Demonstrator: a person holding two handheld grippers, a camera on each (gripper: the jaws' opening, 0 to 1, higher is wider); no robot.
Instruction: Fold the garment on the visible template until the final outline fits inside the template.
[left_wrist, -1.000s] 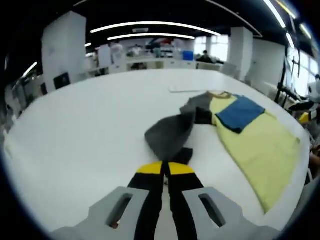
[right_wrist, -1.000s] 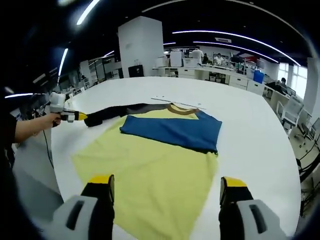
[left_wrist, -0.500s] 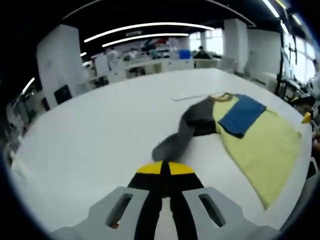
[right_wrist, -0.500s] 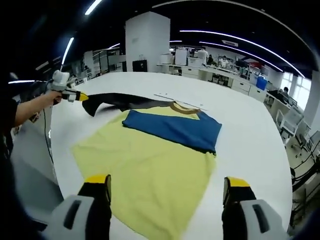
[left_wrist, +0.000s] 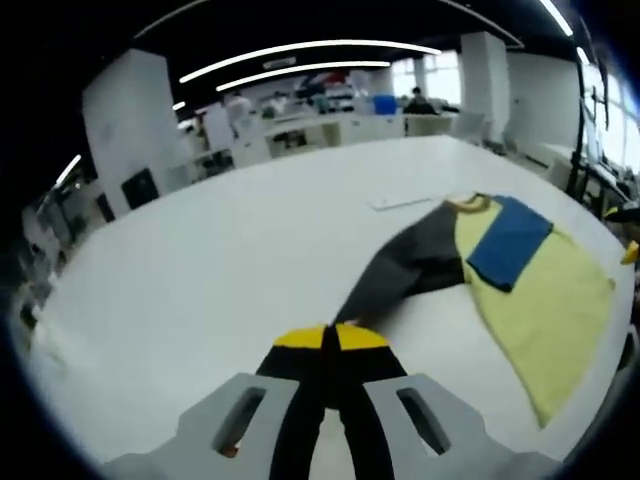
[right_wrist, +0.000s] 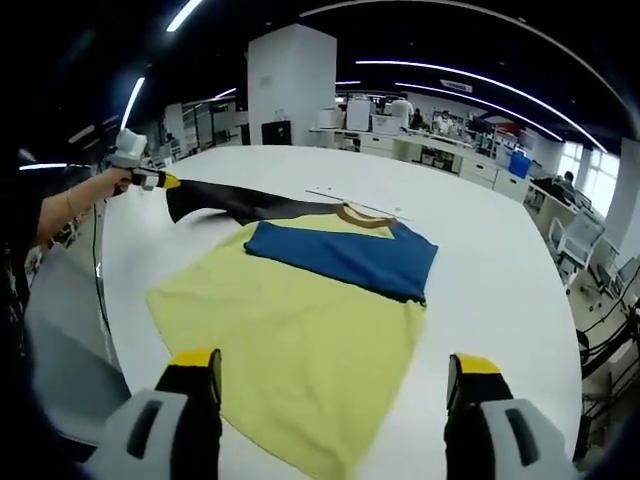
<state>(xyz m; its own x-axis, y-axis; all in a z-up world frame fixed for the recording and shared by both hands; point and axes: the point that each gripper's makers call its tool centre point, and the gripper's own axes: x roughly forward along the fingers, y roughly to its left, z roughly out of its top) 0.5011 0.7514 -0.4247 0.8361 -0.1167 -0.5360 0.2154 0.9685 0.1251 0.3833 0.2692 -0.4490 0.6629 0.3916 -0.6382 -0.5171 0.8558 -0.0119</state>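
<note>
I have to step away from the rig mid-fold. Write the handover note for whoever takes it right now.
Left gripper: shut on the end of the dark sleeve, drawn out straight to the side, away from the shirt body.
Right gripper: open, holding nothing, poised above the shirt's near hem.
The shirt, yellow with a blue chest panel, lies flat on the white table; collar at the far end.
Done: one sleeve pulled out. No fold made yet.
Left: fold the sleeves in, then the body. I cannot make out the template outline, so find it first.
</note>
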